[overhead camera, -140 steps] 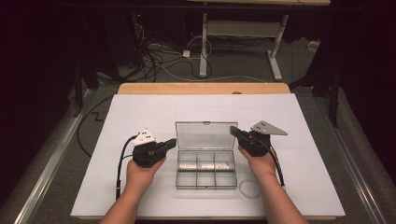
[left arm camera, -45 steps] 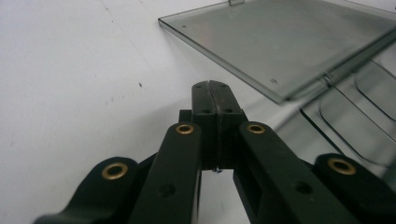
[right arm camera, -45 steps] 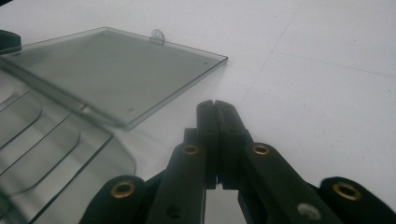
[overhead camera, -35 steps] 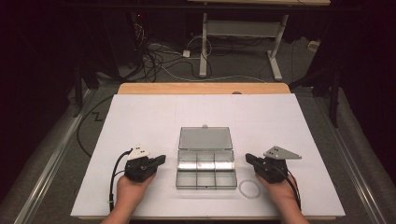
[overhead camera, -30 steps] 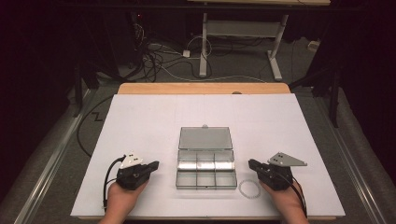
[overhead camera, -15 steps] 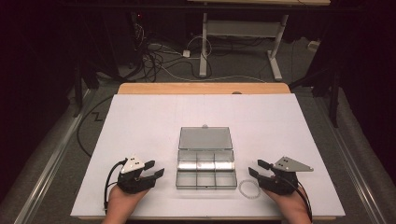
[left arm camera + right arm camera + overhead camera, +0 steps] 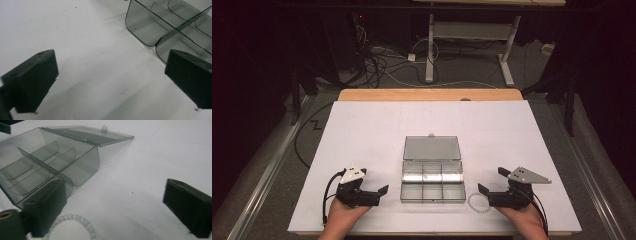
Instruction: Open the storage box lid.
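Observation:
A smoky clear compartment box (image 7: 432, 181) lies in the middle of the white table, its lid (image 7: 432, 148) folded back flat on the far side. Its compartments (image 7: 37, 170) look empty. A clear bead bracelet (image 7: 478, 202) lies on the table just right of the box's near corner, beside my right gripper's left jaw (image 7: 75, 218). My left gripper (image 7: 379, 196) rests low on the table left of the box. My right gripper (image 7: 491, 181) rests to the box's right. Both have just been opening their jaws, which stand wide apart over bare table (image 7: 110, 62) (image 7: 115, 187).
The white sheet (image 7: 362, 130) covers a wooden tabletop whose far edge (image 7: 427, 95) shows. Beyond it, cables (image 7: 382, 60) lie on the dark floor next to the legs of a desk (image 7: 430, 45). A metal rail (image 7: 267, 170) runs along the table's left side.
Both hands have drawn back a little toward the near edge, away from the box. Both grippers' jaws have gone from shut to wide apart. The box and bracelet have not moved.

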{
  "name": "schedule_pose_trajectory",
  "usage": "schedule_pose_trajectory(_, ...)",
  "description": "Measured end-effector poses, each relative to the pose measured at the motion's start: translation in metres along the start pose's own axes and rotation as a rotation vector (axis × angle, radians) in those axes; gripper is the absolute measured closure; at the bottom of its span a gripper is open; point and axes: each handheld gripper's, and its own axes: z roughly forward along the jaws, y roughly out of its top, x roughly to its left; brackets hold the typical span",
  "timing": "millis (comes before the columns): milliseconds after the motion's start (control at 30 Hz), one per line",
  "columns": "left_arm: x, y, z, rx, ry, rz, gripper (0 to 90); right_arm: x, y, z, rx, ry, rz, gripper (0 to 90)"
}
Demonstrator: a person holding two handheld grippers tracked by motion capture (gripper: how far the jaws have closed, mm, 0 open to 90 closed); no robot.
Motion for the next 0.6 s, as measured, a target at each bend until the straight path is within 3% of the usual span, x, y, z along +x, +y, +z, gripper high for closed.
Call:
schedule_pose_trajectory(167,-0.003,0.002,-0.004,-0.017,0.005,0.016,0.0,0.002,0.002,-0.003,-0.003,-0.010,-0.009,0.5)
schedule_pose_trajectory(400,-0.001,0.002,-0.005,-0.007,-0.045,0.011,0.0,0.010,0.004,-0.007,0.017,-0.026,-0.033,0.5)
schedule_pose_trajectory(600,0.002,0.000,-0.005,-0.017,0.002,0.041,0.0,0.011,0.000,-0.013,0.047,-0.005,-0.034,3.4)
